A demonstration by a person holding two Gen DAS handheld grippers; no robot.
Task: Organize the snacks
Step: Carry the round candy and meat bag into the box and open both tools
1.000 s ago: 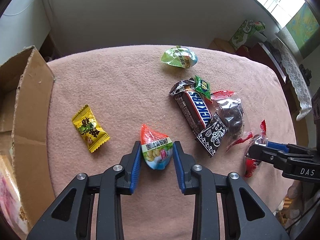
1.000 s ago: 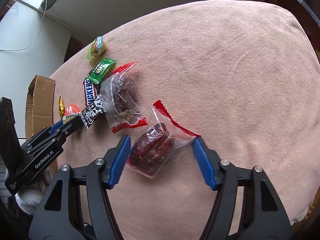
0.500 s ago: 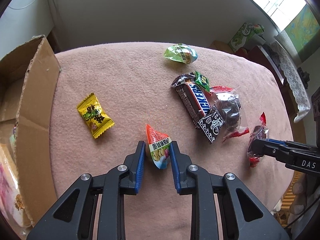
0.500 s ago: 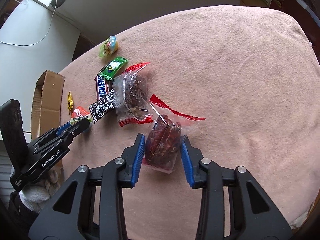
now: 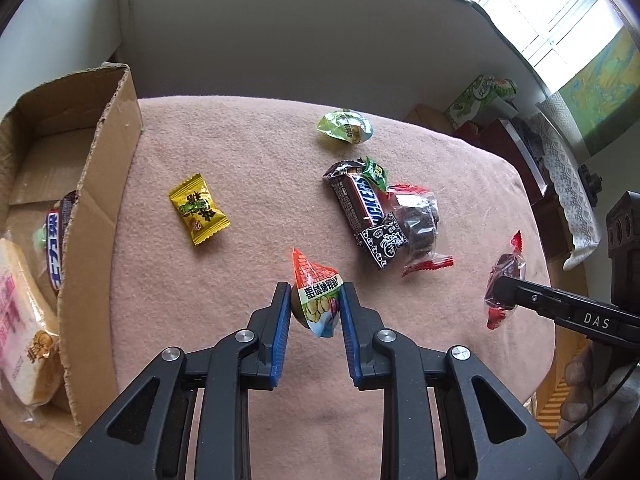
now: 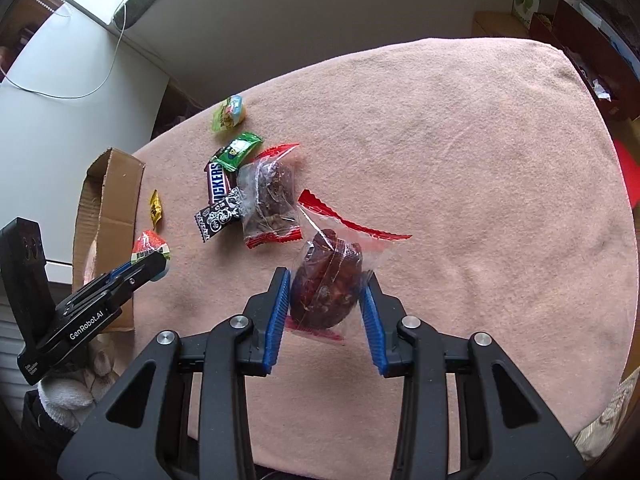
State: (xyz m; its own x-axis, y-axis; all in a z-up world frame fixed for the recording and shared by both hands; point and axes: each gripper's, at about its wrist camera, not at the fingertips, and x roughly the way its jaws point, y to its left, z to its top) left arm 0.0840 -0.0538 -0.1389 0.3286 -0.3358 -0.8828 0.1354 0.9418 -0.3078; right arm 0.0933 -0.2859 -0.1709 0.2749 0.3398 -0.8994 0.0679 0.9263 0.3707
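Both tongs are pinching snacks and hold them clear of the pink blanket-covered table [image 5: 248, 152]. Between the blue pads of the left gripper [image 5: 314, 306] sits a small cone-shaped packet with an orange-red tip and green-and-white print [image 5: 318, 292], near the table's front edge. The right gripper [image 6: 325, 290], whose jaws have just been closing, clamps a clear plastic bag with red serrated ends holding dark red dried fruit [image 6: 326, 284]; in the left wrist view it hangs near the right edge.

Lying on the table toward the middle are a brown Snickers bar [image 5: 360, 204], a small green wrapper [image 5: 376, 172], a black-and-white patterned packet [image 5: 382, 242] and a second clear bag of dark fruit [image 5: 420, 224], all touching. A yellow wrapped candy [image 5: 198, 210] lies nearer the left edge, beside an open cardboard box [image 5: 96, 184] holding more snacks. A green translucent packet [image 5: 346, 126] lies alone near the far edge.
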